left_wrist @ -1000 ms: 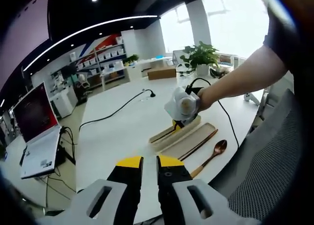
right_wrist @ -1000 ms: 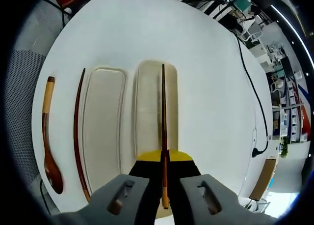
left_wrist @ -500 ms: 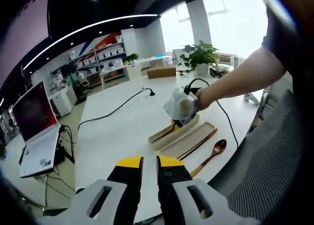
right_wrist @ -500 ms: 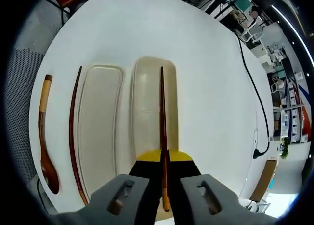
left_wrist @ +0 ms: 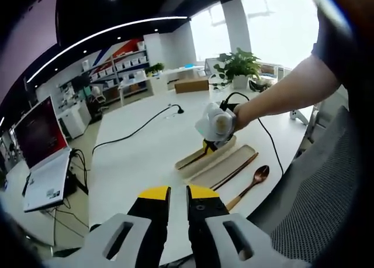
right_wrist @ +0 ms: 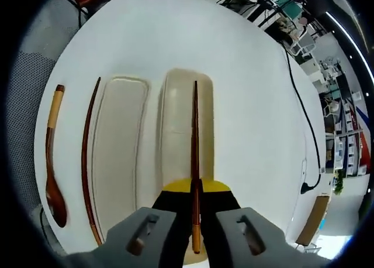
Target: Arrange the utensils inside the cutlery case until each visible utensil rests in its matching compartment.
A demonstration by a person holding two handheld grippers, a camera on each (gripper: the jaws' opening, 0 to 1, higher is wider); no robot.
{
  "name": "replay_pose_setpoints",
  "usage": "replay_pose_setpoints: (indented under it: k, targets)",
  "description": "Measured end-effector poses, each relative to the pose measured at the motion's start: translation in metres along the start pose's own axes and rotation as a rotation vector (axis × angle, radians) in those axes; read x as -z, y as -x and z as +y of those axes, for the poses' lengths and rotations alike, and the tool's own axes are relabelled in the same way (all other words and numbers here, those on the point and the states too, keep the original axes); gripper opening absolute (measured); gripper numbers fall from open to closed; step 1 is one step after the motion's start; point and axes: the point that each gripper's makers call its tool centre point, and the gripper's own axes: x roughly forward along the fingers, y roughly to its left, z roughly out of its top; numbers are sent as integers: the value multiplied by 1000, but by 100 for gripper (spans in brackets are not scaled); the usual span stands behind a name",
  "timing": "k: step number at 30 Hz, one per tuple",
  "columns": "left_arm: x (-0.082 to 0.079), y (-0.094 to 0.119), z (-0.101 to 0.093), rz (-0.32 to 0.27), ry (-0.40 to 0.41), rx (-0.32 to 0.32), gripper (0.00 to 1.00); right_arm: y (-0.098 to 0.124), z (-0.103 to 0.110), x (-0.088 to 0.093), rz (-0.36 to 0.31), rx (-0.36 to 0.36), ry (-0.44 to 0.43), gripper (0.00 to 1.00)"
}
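No legible text; laptop screen & far shelf signs prob. too blurred.

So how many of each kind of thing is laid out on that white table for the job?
Chopsticks: 2 (one in the right gripper, one lying on the table)
Spoons: 1
Case halves: 2 (left, right)
Total: 5

Right gripper clamps a chopstick over the right tray — second chopstick and spoon lie left of the left tray on the white table.
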Motion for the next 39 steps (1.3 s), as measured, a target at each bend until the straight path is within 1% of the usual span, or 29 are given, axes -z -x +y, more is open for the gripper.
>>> replay_pose_setpoints:
  k: [1,4,6,8,11,12,15,18,20,22,24,28,31,36,39]
  targets:
    - [0,0,0,-2,0,-1,11,1,-2,0,-3,9,-8,0]
    - [-3,1,1,-13,2,-3,11,6,-3,-1,-21,13,-21,7]
    - [-1,0,-1,-1,-5,2,11,10,-4,-1,-29,15,-24,5]
    - [-2,0,-1,-6,-7,1,11,15,-7,-3,-43,33,-30,8]
    - [-2,1,0,-8,0,0,11,22,-12,-3,-62,46,-58,9]
    - [-1,0,1,-8,-4,2,11,25,-14,-3,-73,52,-78,8]
    - [1,0,3,-8,-9,3,11,31,-16,-2,-84,53,-103,7]
    - [1,0,4,-12,-6,1,11,35,-13,-3,-91,56,-109,9]
    - [0,1,4,-13,-8,2,11,38,-14,0,-81,71,-104,9]
    - [0,0,2,-10,-9,5,11,41,-15,4,-69,81,-120,9]
    - [1,0,0,-3,-11,8,11,43,-13,6,-70,74,-147,9]
    - [-1,0,-1,-5,-7,7,11,49,-9,10,-72,77,-147,13]
    - [-3,0,-1,-7,-13,5,11,53,-2,10,-98,66,-189,13]
    - [-4,1,-2,-13,-11,2,11,57,4,13,-107,71,-198,13]
    - [-5,1,-1,-15,-10,-1,11,60,12,13,-114,60,-195,14]
